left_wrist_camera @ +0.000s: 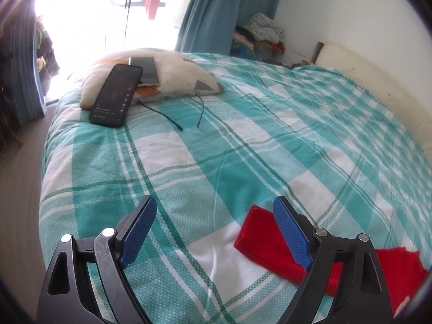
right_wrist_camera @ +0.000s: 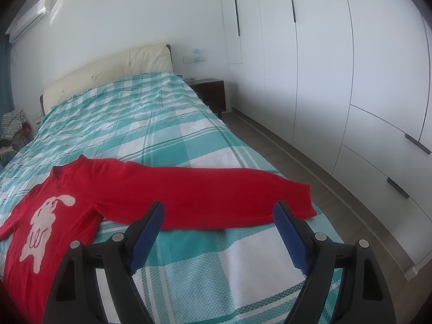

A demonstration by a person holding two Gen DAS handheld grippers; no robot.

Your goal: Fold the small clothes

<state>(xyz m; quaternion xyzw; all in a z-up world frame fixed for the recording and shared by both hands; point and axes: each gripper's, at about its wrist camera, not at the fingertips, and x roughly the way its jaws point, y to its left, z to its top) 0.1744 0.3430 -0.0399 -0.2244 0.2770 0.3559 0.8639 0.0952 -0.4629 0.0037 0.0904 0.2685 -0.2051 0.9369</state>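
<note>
Black-framed and tipped with ribbed blue pads, the left gripper (left_wrist_camera: 214,205) is hanging over the bed (left_wrist_camera: 189,162) with its jaws spread wide and nothing between them. Just behind its right finger, a red sleeve (left_wrist_camera: 259,232) is lying flat on the cover, its squared cuff end pointing toward the middle of the bed; the rest of the garment is running off under the gripper frame to the right.

Over on the other side, the right gripper (right_wrist_camera: 218,208) is likewise standing wide apart and gripping nothing, hovering above bare cover just short of the sweater (right_wrist_camera: 108,189). This view is showing what the left one is not: the knit red body with a white rabbit figure (right_wrist_camera: 43,224) on the chest, and the other long sleeve (right_wrist_camera: 216,194) stretching out smooth toward the bed's right edge, its cuff lying just past the right finger.

Woven teal-and-white plaid is covering the whole mattress. Only the left view is showing the pillow (left_wrist_camera: 167,78) at the far corner with two phones (left_wrist_camera: 116,95) resting on it, plus the teal curtain (left_wrist_camera: 226,8). Only the right view is showing the padded cream headboard (right_wrist_camera: 108,73), the dark nightstand (right_wrist_camera: 210,91) and the glossy white wardrobe (right_wrist_camera: 324,67).
</note>
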